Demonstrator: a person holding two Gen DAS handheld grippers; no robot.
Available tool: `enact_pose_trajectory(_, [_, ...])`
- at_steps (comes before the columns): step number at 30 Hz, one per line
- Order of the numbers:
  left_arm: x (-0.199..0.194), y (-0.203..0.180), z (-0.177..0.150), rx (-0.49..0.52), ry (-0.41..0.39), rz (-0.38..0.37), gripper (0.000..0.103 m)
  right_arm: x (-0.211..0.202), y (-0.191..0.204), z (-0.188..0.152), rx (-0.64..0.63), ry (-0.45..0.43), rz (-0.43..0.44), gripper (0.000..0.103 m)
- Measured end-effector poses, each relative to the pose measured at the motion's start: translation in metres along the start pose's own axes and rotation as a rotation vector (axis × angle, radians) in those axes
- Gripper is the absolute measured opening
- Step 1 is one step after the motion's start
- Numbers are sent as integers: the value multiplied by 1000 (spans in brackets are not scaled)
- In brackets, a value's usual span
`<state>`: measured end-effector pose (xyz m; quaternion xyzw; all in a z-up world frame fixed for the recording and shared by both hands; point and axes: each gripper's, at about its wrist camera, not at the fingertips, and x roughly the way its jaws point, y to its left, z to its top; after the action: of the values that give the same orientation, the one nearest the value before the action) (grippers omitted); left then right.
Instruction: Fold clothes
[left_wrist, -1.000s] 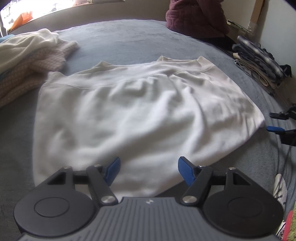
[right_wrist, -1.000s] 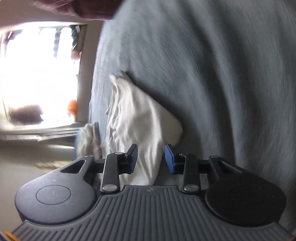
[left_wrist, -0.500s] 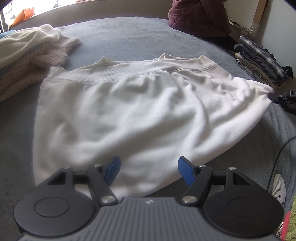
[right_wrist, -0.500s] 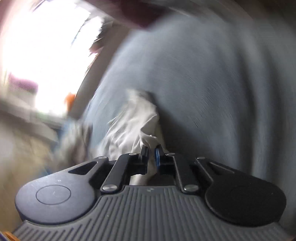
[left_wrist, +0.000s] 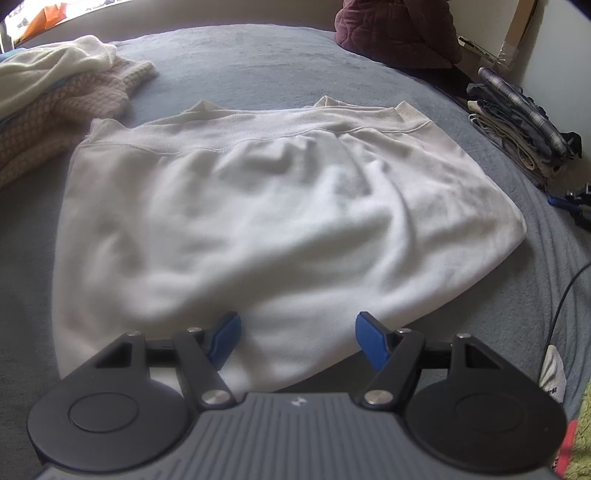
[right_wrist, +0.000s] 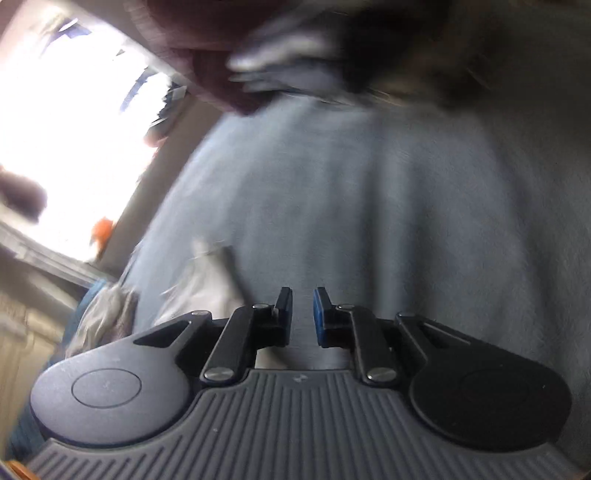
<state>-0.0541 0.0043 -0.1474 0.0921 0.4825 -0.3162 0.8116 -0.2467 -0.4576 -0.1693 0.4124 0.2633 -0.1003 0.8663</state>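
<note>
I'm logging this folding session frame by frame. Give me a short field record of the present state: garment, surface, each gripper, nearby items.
garment: white sweatshirt, lying spread and rumpled, ribbed hem on the far side
surface: grey blanket
left gripper: open, over the sweatshirt's near edge, holding nothing
right gripper: open by a narrow gap, nothing between its fingers, view blurred
nearby left: heap of cream and pink knitwear
nearby right: stack of folded clothes
</note>
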Motion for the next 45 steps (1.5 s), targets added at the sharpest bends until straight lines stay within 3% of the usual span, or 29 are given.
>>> enact_pose_trajectory(3, [1, -5, 0, 13, 6, -3, 70, 32, 32, -10, -118, 104, 103, 11])
enact_pose_trajectory(6, [-5, -4, -3, 20, 3, 5, 70, 49, 19, -23, -85, 189, 46, 11])
enact_pose_trajectory(7, [-6, -2, -4, 16, 2, 10, 70, 51, 7, -25, -64, 207, -31, 11])
enact_pose_trajectory(8, [-8, -1, -5, 12, 1, 15, 70, 47, -7, -23, -5, 195, -62, 1])
enact_pose_trajectory(9, [-9, 3, -6, 2, 1, 20, 70, 42, -22, -20, 60, 179, -85, 0])
enact_pose_trajectory(10, [-9, 6, -6, -9, 2, 22, 70, 34, -20, -16, 62, 146, -83, 6])
enact_pose_trajectory(12, [-9, 11, -6, -30, 7, 25, 70, 18, -12, -6, 48, 75, -69, 6])
enact_pose_trajectory(15, [-8, 16, -5, -46, -6, 32, 70, 15, 26, 9, -43, 55, 18, 6])
enact_pose_trajectory(18, [-11, 26, -4, -70, -53, 50, 70, 42, 72, 13, -154, 111, 135, 6])
enact_pose_trajectory(22, [-19, 71, -28, -210, -118, 15, 73, 88, 116, -14, -254, 255, 226, 6])
enact_pose_trajectory(24, [-22, 94, -45, -263, -129, 43, 72, 105, 123, -26, -261, 287, 204, 6])
enact_pose_trajectory(26, [-32, 111, -63, -278, -163, 13, 69, 104, 113, -29, -196, 296, 178, 6])
enact_pose_trajectory(30, [-51, 131, -75, -298, -117, 115, 72, 106, 113, -32, -184, 280, 125, 6])
enact_pose_trajectory(32, [-64, 139, -79, -289, -126, 144, 72, 107, 116, -35, -214, 272, 109, 6])
enact_pose_trajectory(35, [-87, 139, -72, -245, -208, 177, 72, 109, 135, -37, -276, 255, 114, 6])
enact_pose_trajectory(41, [-83, 106, -23, -107, -321, 82, 72, 116, 196, -71, -612, 228, 37, 6])
enact_pose_trajectory(45, [-33, 78, 3, -25, -259, 1, 73, 121, 222, -98, -786, 236, 46, 6])
